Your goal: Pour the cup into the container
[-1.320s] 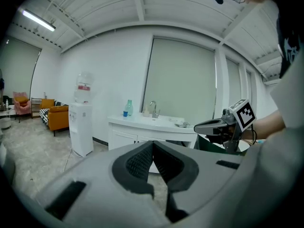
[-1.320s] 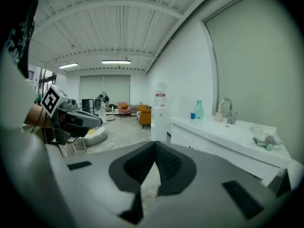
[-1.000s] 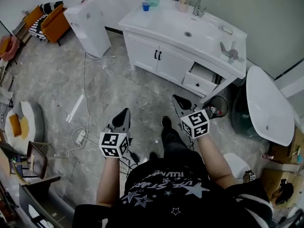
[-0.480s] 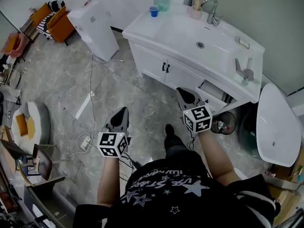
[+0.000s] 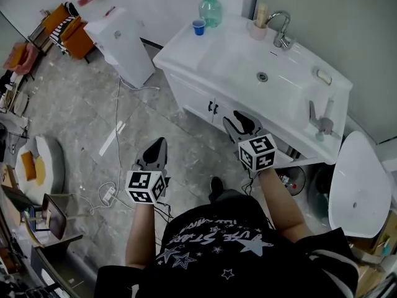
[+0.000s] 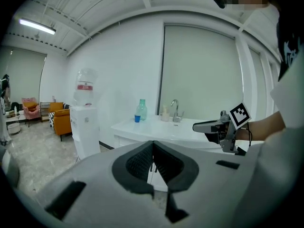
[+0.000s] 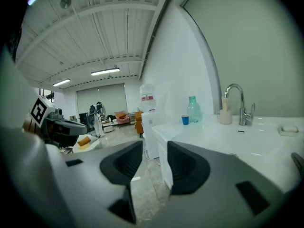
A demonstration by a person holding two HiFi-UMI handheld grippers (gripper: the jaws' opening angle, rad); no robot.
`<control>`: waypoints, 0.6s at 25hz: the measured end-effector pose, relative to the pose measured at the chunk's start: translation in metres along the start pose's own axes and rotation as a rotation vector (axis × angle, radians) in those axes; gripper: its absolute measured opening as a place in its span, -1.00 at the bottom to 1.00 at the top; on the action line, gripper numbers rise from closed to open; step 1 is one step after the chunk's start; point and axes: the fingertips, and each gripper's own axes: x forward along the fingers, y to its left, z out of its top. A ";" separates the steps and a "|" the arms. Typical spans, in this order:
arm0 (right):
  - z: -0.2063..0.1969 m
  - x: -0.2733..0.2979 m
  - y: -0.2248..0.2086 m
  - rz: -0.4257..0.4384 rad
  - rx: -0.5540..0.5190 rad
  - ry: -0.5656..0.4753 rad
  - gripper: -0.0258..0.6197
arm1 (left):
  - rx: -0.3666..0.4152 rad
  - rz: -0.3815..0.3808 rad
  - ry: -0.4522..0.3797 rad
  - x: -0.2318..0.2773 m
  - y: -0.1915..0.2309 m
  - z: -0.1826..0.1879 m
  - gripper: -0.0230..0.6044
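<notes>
A small blue cup [image 5: 198, 27] stands at the back left of the white vanity top [image 5: 186, 48], next to a green bottle [image 5: 210, 7]. Both also show in the right gripper view, the cup [image 7: 185, 120] beside the bottle [image 7: 193, 109]. My left gripper [image 5: 160, 143] hangs over the floor, well short of the vanity, with its jaws shut and empty [image 6: 153, 144]. My right gripper [image 5: 232, 120] is at the vanity's front edge. Its jaws have just been opening and stand apart with nothing between them [image 7: 155, 148].
The sink basin [image 5: 263, 76] has a tap [image 5: 282, 30] and a beige tumbler [image 5: 258, 28] behind it. A white water dispenser [image 5: 121, 42] stands left of the vanity. A power strip and cables [image 5: 105, 194] lie on the floor. A white oval fixture [image 5: 353, 179] is at the right.
The person has walked closer to the vanity, and both grippers have moved forward with them. The right gripper has gone from over the floor to the cabinet front.
</notes>
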 end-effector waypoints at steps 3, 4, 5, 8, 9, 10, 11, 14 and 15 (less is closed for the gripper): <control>0.005 0.015 -0.022 0.012 0.002 0.005 -0.29 | -0.007 0.016 -0.011 0.026 0.005 0.010 -0.89; 0.006 0.019 -0.028 0.016 0.002 0.008 -0.25 | -0.009 0.021 -0.013 0.035 0.006 0.012 -0.89; 0.007 0.023 -0.034 0.022 0.001 0.012 -0.22 | -0.010 0.024 -0.014 0.042 0.006 0.014 -0.89; 0.009 0.034 -0.047 0.049 -0.001 0.025 -0.03 | -0.017 0.035 -0.020 0.061 0.006 0.019 -0.89; 0.009 0.038 -0.052 0.058 -0.001 0.029 0.02 | -0.023 0.039 -0.021 0.066 0.006 0.020 -0.89; 0.008 0.041 -0.056 0.064 0.002 0.032 0.06 | -0.029 0.041 -0.019 0.070 0.005 0.020 -0.89; 0.007 0.044 -0.059 0.068 0.008 0.032 0.09 | -0.033 0.043 -0.016 0.074 0.005 0.020 -0.89; 0.008 0.052 -0.062 0.079 0.025 0.027 0.25 | -0.037 0.045 -0.004 0.081 0.007 0.019 -0.89; 0.008 0.055 -0.062 0.082 0.028 0.026 0.28 | -0.038 0.048 0.000 0.083 0.009 0.019 -0.89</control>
